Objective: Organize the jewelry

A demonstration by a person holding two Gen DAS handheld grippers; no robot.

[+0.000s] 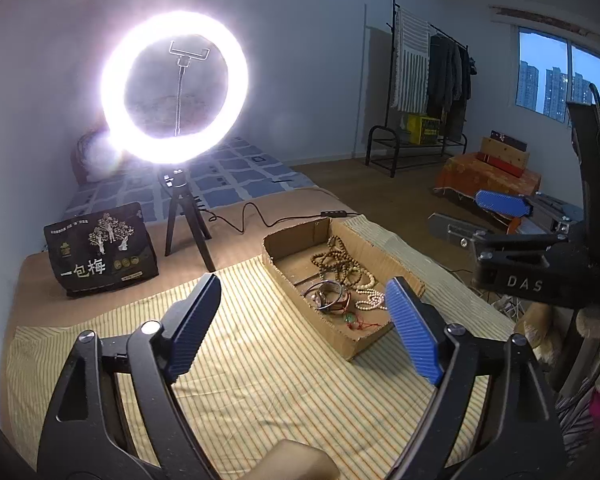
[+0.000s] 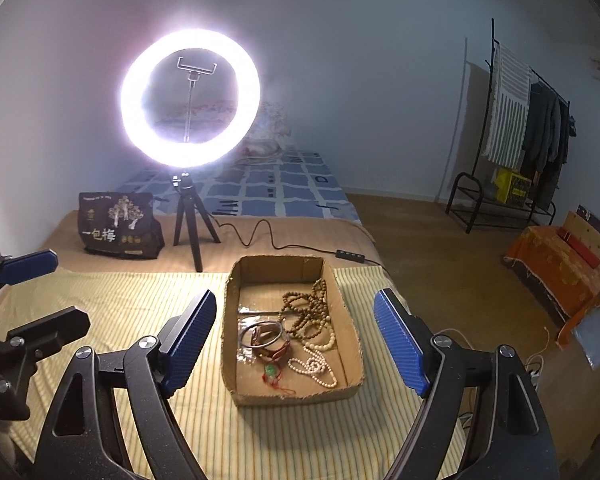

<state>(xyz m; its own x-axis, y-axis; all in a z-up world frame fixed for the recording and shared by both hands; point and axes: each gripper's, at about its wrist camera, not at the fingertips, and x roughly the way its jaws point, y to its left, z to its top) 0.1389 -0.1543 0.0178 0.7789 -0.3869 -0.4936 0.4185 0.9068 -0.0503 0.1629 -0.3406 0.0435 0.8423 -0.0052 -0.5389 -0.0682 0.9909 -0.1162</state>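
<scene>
A shallow cardboard box [image 1: 284,276] [image 2: 350,332] lies on the yellow striped cloth [image 1: 240,360] [image 2: 120,300]. It holds brown wooden bead strings [image 1: 340,260] [image 2: 308,312], white bead strands [image 1: 370,300] [image 2: 316,364], dark bangles [image 1: 328,294] [image 2: 260,332] and a green pendant on red cord [image 1: 350,317] [image 2: 271,372]. My left gripper [image 1: 304,312] is open and empty, above the cloth left of the box. My right gripper [image 2: 296,340] is open and empty, hovering over the box's near half. The right gripper shows in the left wrist view [image 1: 500,216]; the left gripper shows in the right wrist view [image 2: 32,296].
A lit ring light [image 1: 175,88] [image 2: 190,98] on a small tripod stands behind the cloth, its cable [image 1: 260,220] [image 2: 284,240] running right. A black printed bag [image 1: 100,250] [image 2: 118,226] sits left of it. The bed edge drops to the floor on the right.
</scene>
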